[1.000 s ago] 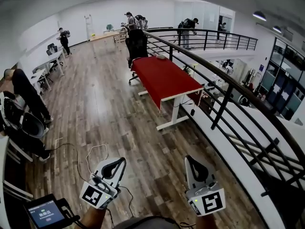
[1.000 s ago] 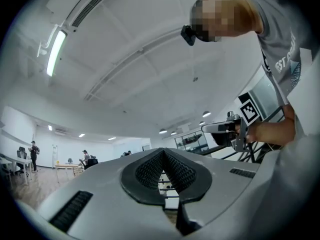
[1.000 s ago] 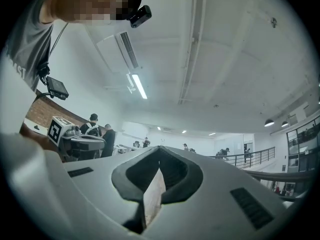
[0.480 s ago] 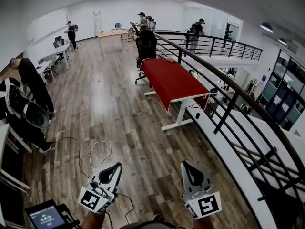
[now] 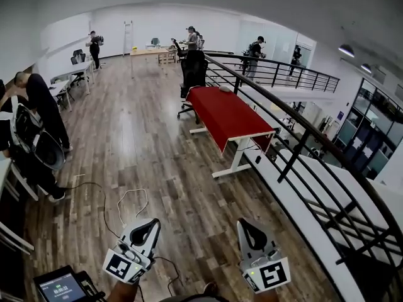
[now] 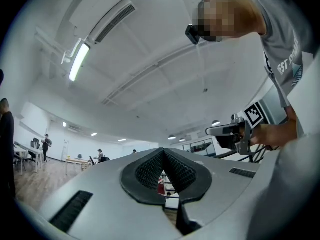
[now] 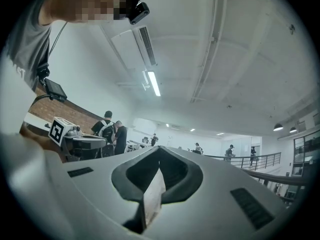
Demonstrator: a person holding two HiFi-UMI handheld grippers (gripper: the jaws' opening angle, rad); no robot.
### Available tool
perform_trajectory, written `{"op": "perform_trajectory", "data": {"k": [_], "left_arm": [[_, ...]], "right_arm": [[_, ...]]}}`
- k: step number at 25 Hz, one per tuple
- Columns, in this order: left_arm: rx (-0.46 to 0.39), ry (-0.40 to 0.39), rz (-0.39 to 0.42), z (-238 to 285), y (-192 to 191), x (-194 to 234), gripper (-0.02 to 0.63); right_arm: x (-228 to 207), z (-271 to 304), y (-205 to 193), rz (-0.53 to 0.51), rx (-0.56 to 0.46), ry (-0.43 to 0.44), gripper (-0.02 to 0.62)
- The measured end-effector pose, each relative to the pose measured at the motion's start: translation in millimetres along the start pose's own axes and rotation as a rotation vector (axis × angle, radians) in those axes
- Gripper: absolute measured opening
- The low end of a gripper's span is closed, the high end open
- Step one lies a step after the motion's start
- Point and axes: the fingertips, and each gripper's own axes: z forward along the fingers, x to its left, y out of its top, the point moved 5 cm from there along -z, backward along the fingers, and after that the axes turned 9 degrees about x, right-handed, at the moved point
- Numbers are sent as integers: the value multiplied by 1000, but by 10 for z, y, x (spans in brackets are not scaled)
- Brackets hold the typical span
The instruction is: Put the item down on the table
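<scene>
The 2 claws are closed tight, empty: left gripper (image 5: 149, 226) and right gripper (image 5: 248, 228) carried low, bottom of frame. No item visible; red table (image 5: 227, 112) upper centre, well apart, so placing seems not begun

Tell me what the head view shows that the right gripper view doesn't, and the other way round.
Head view only: the red table, the wood floor and a white cable lying on it. Right gripper view only: the jaws of the right hand-held gripper close up, shut together, plus the ceiling light. Both: the left hand-held gripper and the black railing.
</scene>
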Motion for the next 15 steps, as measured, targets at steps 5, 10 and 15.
{"op": "perform_trajectory", "data": {"k": [5, 10, 15], "left_arm": [[-22, -44, -3, -422, 111, -63, 0], [-32, -81, -14, -590, 150, -152, 0], [-47, -119, -36, -685, 82, -265, 0]], "right_arm": [[417, -343, 168, -14, 9, -43, 2], [583, -565, 232, -20, 30, -79, 2], [730, -784, 237, -35, 40, -113, 2]]}}
